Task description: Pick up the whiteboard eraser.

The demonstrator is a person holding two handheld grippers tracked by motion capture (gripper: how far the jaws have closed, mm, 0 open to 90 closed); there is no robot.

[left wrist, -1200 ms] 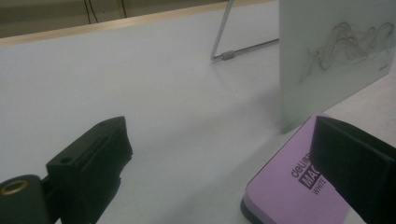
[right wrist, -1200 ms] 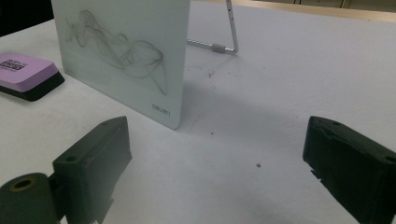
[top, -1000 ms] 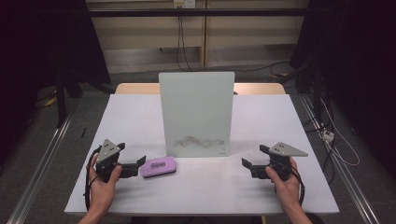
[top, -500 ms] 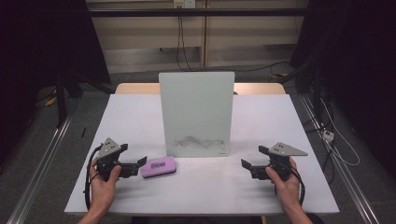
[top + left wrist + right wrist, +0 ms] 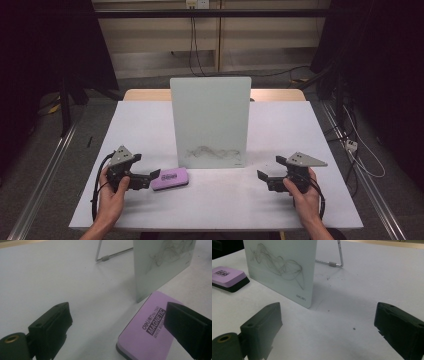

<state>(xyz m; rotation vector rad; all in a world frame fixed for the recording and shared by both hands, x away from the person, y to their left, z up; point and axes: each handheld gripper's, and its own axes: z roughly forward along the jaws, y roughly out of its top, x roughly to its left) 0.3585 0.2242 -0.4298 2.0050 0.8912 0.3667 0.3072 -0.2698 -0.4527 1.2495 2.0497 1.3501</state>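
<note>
**Inspector:** While your left gripper (image 5: 150,177) sits just beside the purple eraser (image 5: 170,178), its jaws stand wide apart and grip nothing. The eraser lies flat on the table (image 5: 150,125), close in front of the lower left corner of the upright whiteboard (image 5: 210,122).

**Operator:** And my right gripper (image 5: 265,177)?

**Inspector:** Your right gripper is also spread open and empty, resting low near the board's right side, apart from it.

**Operator:** What do you flag as a risk?

**Inspector:** Two matters. First, in the left gripper view one jaw hangs over the eraser (image 5: 147,335) rather than beside it. If you close from there, I judge the jaw may press on the top face and skid the eraser away instead of clamping its sides. Second, the board (image 5: 162,265) stands on a thin wire stand (image 5: 107,257). If you push the eraser forward while grasping, it could strike the board's bottom edge and shift or tip it.

**Operator:** Does any view tell you more than another?

**Inspector:** Yes. The high view gives you the layout: both hands, eraser left of centre, scribbles (image 5: 212,152) low on the board. The left gripper view adds the print on the eraser's label and how near the board's corner stands. The right gripper view shows the eraser's (image 5: 228,277) dark underside layer, the scribbles (image 5: 277,263) plainly, and the stand (image 5: 335,257) behind the board (image 5: 284,267).
</note>
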